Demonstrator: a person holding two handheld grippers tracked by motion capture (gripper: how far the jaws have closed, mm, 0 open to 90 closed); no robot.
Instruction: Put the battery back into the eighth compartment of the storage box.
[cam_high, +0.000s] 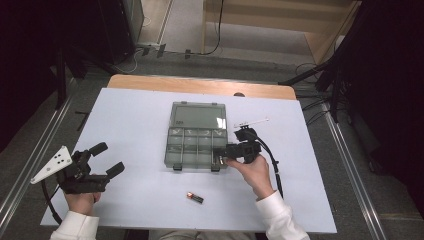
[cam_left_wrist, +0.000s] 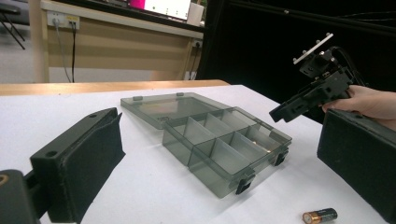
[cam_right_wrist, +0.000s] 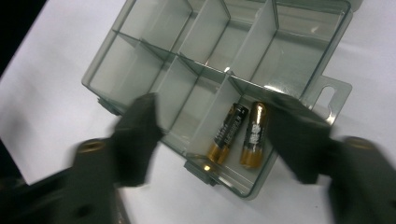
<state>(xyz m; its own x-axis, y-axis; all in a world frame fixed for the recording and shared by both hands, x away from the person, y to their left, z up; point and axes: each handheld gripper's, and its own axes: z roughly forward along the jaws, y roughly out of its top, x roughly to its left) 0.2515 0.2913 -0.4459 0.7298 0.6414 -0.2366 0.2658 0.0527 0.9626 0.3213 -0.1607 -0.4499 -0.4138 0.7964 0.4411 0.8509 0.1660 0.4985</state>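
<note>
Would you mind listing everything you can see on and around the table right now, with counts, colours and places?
Organiser box: one, smoky grey clear plastic, lid open flat, middle of the table, divided into compartments.
Batteries in the box: two, black and gold, side by side in the near corner compartment by the right gripper.
Loose battery: one, black and gold, on the table in front of the box.
Table: one, white top with a wooden far edge.
Left gripper: one, black with a grey three-cornered plate, jaws open and empty, at the table's left edge.
Right gripper: one, black, jaws open over the box's near right corner, nothing between them.
Hands: two, with white sleeves, one on each gripper.
</note>
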